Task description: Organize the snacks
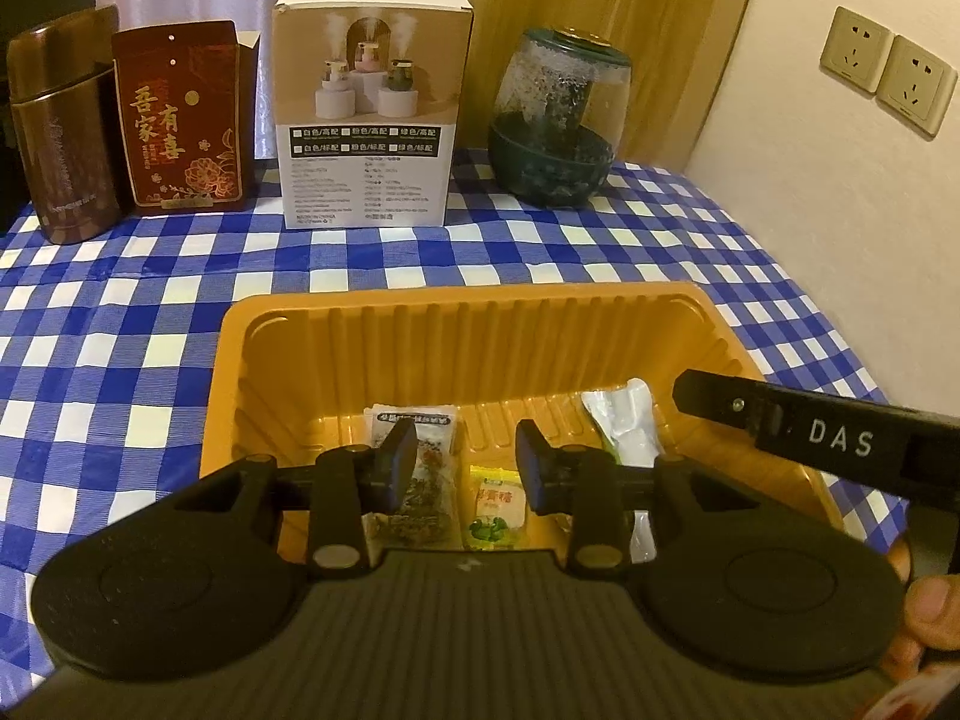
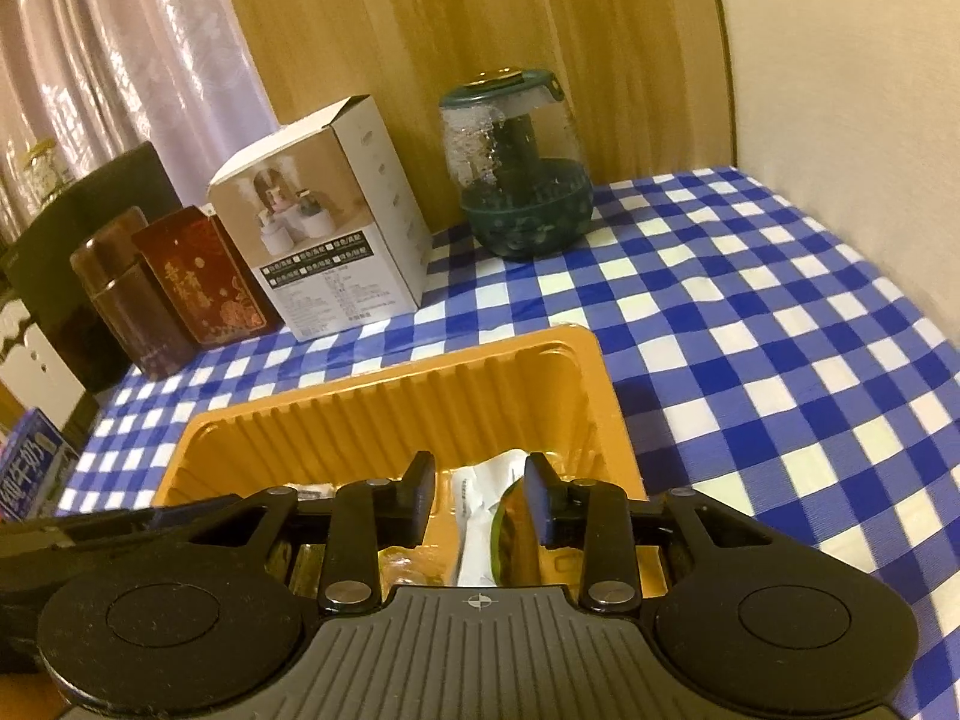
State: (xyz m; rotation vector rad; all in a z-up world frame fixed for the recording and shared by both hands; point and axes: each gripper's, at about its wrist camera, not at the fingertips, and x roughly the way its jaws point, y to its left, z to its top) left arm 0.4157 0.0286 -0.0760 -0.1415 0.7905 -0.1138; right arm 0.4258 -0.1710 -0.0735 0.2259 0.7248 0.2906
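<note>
1. Left wrist view: orange tray (image 1: 336, 348) sits straight ahead of my left claw (image 1: 465, 462), on the blue checked cloth (image 1: 120, 324). Snacks already lie in it, so I judge it the collecting bin.
2. Below and between my left fingers: a printed sachet (image 1: 429, 438) under the left finger and a small yellow packet (image 1: 495, 510) in the gap. A white-green packet (image 1: 624, 420) lies to the right.
3. Left claw: fingers apart, gripping nothing, hovering over the tray. Whether a pad touches the sachet I cannot tell.
4. Right claw (image 2: 480, 495): fingers likewise apart and empty, with the white-green packet beneath its gap.
5. Boxes and a green jar (image 1: 558, 120) stand well beyond, by the wall.
</note>
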